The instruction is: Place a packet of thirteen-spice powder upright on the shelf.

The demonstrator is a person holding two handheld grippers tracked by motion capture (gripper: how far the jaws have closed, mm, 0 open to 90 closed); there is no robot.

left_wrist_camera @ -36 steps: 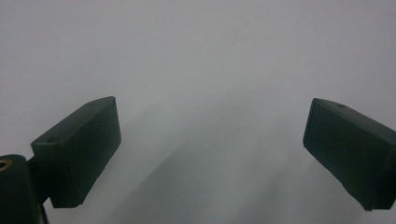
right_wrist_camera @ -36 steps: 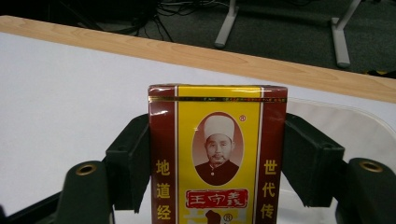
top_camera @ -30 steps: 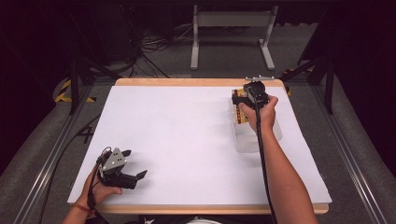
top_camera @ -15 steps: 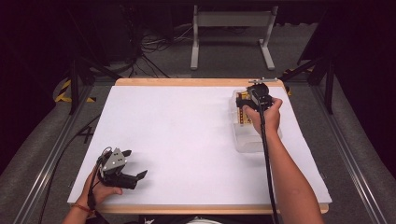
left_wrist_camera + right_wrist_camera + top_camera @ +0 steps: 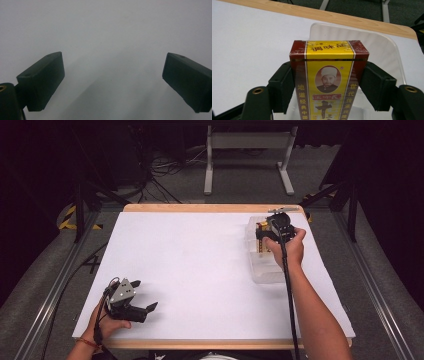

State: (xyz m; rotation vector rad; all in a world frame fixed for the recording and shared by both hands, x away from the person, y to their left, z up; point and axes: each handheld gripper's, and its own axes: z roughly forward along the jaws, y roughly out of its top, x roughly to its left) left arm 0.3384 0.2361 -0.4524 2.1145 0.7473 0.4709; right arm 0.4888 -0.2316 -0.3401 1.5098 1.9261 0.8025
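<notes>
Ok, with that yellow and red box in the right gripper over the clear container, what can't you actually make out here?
- Box: its lower part is cut off by the bottom edge of the right gripper view.
- Clear container: in the high view, the right gripper and hand cover its far part; any contents can't be told.
- Small print on the box: too small in the high view.
- Left gripper: its view is blurred white table.

Rig appearance: two hand-held black grippers, bare forearms.

Left gripper: black body, grey three-cornered plate on top, black cable trailing by the wrist; red-orange band worn on that wrist. Its pads are blocky, matt black, each with small screw recesses. Right gripper: black, thick rectangular pads, brass-coloured inserts in the rounded arms; black cable runs along the forearm. No sleeves visible.
</notes>
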